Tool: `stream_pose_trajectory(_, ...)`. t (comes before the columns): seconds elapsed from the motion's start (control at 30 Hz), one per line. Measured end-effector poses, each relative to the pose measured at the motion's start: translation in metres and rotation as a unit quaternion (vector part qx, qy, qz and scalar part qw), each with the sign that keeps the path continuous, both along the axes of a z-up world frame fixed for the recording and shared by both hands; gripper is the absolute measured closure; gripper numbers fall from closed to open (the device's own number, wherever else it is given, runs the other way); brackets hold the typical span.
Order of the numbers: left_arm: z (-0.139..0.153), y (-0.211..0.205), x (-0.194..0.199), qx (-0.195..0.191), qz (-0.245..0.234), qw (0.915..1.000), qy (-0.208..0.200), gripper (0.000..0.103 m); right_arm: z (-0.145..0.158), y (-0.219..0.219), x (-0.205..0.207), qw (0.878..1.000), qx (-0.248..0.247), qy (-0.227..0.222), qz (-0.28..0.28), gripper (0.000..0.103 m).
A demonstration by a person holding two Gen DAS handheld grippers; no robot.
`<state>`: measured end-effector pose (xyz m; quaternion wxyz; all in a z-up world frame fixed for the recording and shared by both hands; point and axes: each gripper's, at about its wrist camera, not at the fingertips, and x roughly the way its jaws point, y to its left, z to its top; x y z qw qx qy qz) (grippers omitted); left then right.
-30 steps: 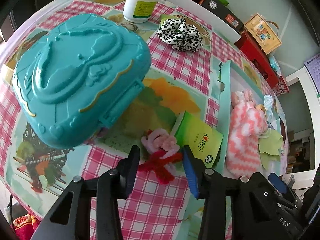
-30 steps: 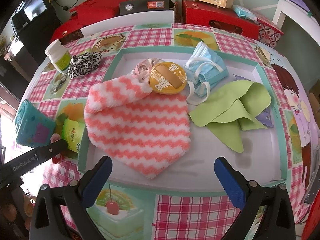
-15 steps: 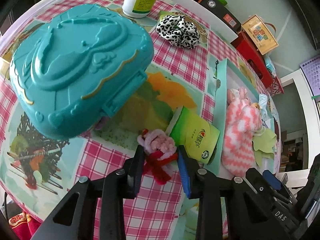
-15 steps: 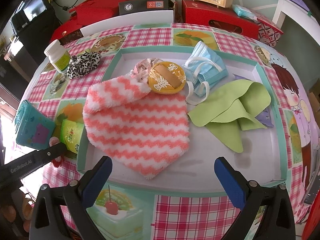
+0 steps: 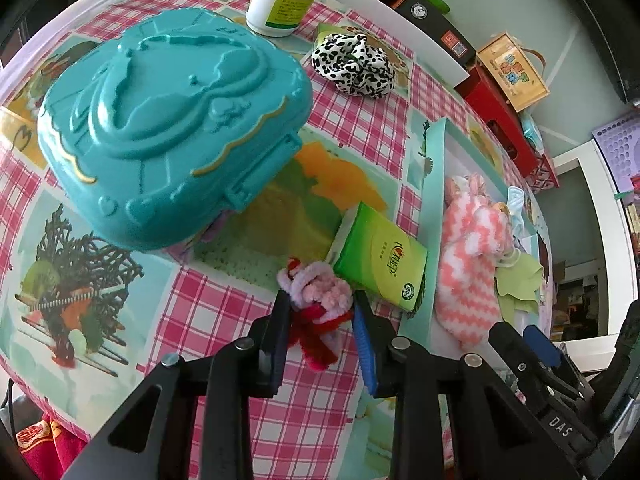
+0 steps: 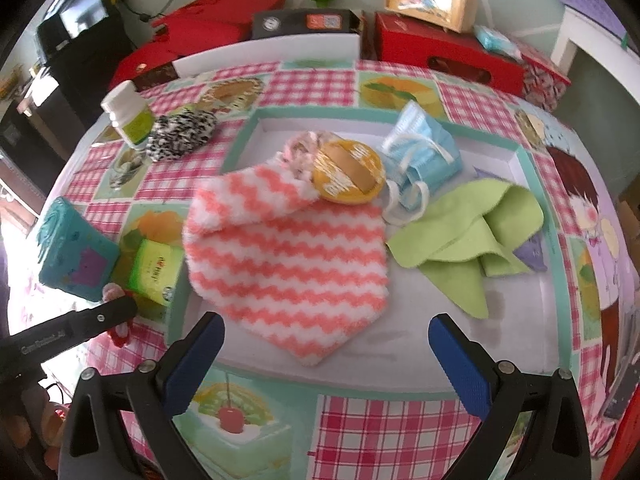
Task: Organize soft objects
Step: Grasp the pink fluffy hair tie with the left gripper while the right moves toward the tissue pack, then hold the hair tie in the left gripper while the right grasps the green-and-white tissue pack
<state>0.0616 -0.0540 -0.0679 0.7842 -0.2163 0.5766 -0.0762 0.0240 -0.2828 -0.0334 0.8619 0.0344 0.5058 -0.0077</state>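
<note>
On the gingham tabletop [image 5: 360, 120], the left gripper [image 5: 320, 320] fingers have just closed onto the pink-and-red chenille toy [image 5: 318, 300] at 7 o'clock of the tissue pack [image 5: 380, 262], ready for lifting trayward, while the right gripper [image 6: 326, 354] hangs open above the tray [image 6: 520, 152].
</note>
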Motion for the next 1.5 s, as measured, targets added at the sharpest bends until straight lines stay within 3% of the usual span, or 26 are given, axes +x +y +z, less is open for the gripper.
stream_pose_trajectory(0.47, 0.005, 0.024, -0.017, -0.012, 0.025, 0.9996, -0.004, 0.072, 0.015, 0.047, -0.004, 0.993, -0.013, -0.060, 0.103, 0.000)
stream_pose_trajectory(0.9, 0.004, 0.036, -0.022, -0.020, 0.049, 0.9986, -0.001, 0.072, 0.016, 0.070, 0.002, 0.985, -0.017, -0.067, 0.159, 0.017)
stream_pose_trajectory(1.2, 0.002, 0.047, -0.026, -0.035, 0.061, 0.9975, 0.003, 0.072, 0.004, 0.111, 0.009, 0.958, -0.079, -0.046, 0.273, 0.023)
stream_pose_trajectory(1.5, 0.002, 0.053, -0.027, -0.045, 0.072, 0.9964, 0.003, 0.072, -0.001, 0.125, 0.020, 0.939, -0.102, -0.038, 0.327, 0.025)
